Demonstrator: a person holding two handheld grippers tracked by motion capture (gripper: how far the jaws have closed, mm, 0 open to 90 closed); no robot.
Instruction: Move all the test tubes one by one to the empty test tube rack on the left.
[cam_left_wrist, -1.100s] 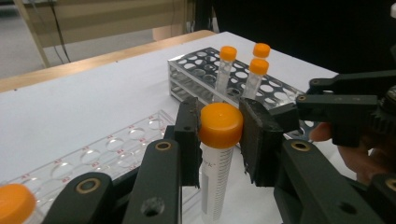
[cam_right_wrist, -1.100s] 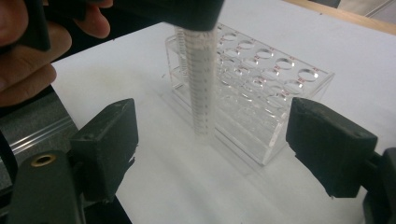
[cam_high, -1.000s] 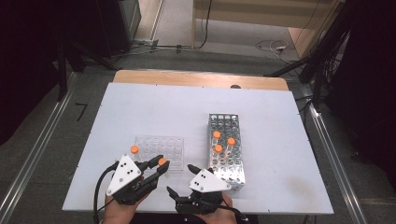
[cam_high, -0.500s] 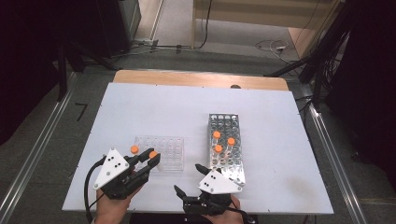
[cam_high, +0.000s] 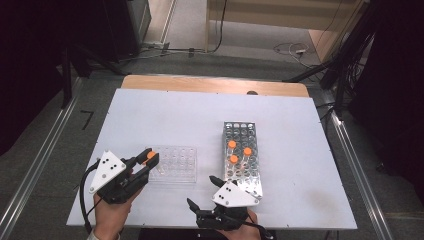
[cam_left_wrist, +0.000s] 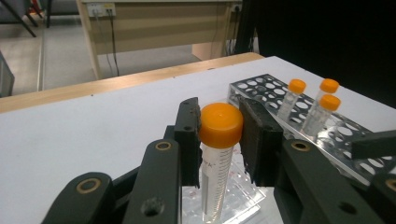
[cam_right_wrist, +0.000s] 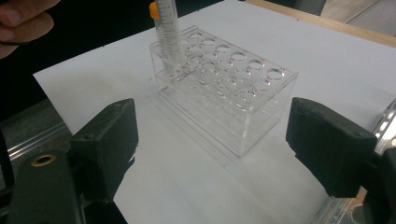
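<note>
Tube (cam_left_wrist: 215, 154) with an orange cap (cam_left_wrist: 221, 124) is gripped in the left gripper (cam_high: 148, 161), its jaws pressed on both sides just below and at the cap. It hangs upright over the near left corner of the clear rack (cam_high: 175, 164), and in the right gripper view its tip (cam_right_wrist: 168, 74) seems to reach the level of the rack top (cam_right_wrist: 224, 60); whether it is already inside a hole I cannot tell for sure.

The right gripper (cam_high: 206, 195) waits near the table edge with its jaws wide apart and nothing between them, looking toward the clear rack. Three more capped tubes (cam_high: 232, 145) stand in the metal rack (cam_high: 242, 160), which lies to the right of the clear one, near but apart.

To my judgement, the step in hand is moving tubes between the two racks, and this tube is at the clear rack corner, either going in or coming out. If it goes in, the next move calls for keeping the tube vertical, bringing the tip exactly over one hole, and lowering it slowly before the jaws open. The clear rack looks light, so a sideways push from the tube could shift it; the free right gripper may steady it.
</note>
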